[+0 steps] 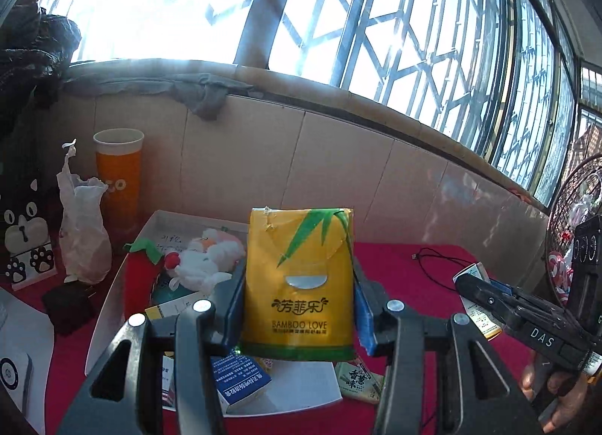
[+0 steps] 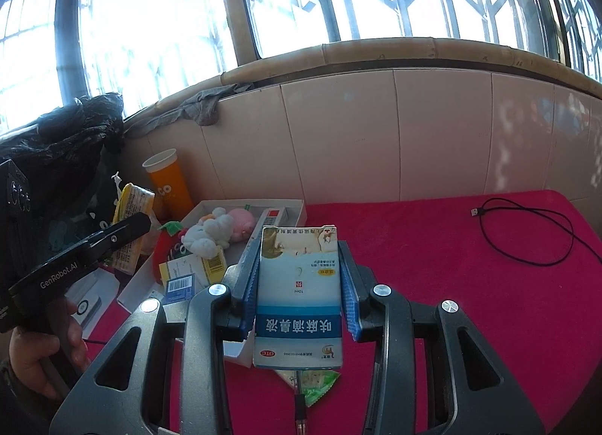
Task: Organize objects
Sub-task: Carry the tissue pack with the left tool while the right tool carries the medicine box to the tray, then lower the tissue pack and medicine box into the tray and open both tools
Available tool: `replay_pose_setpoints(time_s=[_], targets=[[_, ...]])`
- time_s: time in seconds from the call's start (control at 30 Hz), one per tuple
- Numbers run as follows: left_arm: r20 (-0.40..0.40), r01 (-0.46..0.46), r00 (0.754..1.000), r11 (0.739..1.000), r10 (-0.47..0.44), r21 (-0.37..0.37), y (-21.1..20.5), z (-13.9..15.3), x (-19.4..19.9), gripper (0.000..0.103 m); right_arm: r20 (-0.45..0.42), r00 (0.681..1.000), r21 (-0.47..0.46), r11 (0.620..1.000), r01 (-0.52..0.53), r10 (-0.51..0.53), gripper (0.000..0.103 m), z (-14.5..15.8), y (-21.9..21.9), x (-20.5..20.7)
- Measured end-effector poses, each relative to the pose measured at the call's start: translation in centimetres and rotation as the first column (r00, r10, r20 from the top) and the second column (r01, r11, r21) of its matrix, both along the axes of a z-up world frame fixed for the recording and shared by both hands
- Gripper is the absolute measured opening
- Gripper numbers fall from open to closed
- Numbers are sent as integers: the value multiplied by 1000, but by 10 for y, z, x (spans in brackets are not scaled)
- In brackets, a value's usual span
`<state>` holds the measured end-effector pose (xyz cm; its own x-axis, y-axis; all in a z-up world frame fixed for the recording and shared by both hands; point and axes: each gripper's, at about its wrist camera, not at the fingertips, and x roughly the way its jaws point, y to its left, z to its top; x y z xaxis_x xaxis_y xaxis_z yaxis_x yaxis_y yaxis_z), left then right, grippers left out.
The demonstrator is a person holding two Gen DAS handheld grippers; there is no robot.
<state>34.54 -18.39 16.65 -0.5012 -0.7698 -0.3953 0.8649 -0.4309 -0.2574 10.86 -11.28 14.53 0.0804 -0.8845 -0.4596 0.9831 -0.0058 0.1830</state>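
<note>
My left gripper (image 1: pixel 299 277) is shut on a yellow tissue pack (image 1: pixel 301 231) printed "BAMBOO LOVE", held upright above a white cardboard box (image 1: pixel 158 220). In that box lie a white and pink plush toy (image 1: pixel 207 262), a red strawberry toy (image 1: pixel 139 277) and several medicine boxes (image 1: pixel 240 382). In the right wrist view my right gripper (image 2: pixel 299 258) is shut on a white and blue medicine box (image 2: pixel 299 307), held over the red tablecloth (image 2: pixel 451 284) just right of the white cardboard box (image 2: pixel 293 205). Each gripper shows at the edge of the other's view, with a hand on its handle.
An orange cup (image 1: pixel 118 171), a crumpled white bag (image 1: pixel 82 231) and a cat-shaped stand (image 1: pixel 26 243) sit left of the box. A green sachet (image 1: pixel 361 378) lies by its right side. A black cable (image 2: pixel 526 231) curls at the right, near a fan (image 1: pixel 575 216). A tiled wall rises behind.
</note>
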Motion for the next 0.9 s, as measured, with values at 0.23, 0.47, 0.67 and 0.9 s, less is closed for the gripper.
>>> replay_pose_setpoints(time_s=[0.23, 0.47, 0.67, 0.9], targets=[[-21, -52, 998, 999, 52, 0, -7, -3, 26, 48, -22, 1000, 18, 1000, -21, 21, 36, -4, -6, 16], [-29, -104, 994, 994, 105, 18, -16, -11, 53, 48, -40, 998, 35, 998, -46, 47, 36, -8, -17, 32], [-32, -130, 991, 991, 131, 30, -22, -18, 67, 48, -62, 995, 52, 996, -78, 81, 36, -10, -32, 50], [-5, -190, 982, 981, 191, 43, -32, -23, 91, 49, -55, 991, 82, 990, -116, 121, 36, -11, -61, 65]])
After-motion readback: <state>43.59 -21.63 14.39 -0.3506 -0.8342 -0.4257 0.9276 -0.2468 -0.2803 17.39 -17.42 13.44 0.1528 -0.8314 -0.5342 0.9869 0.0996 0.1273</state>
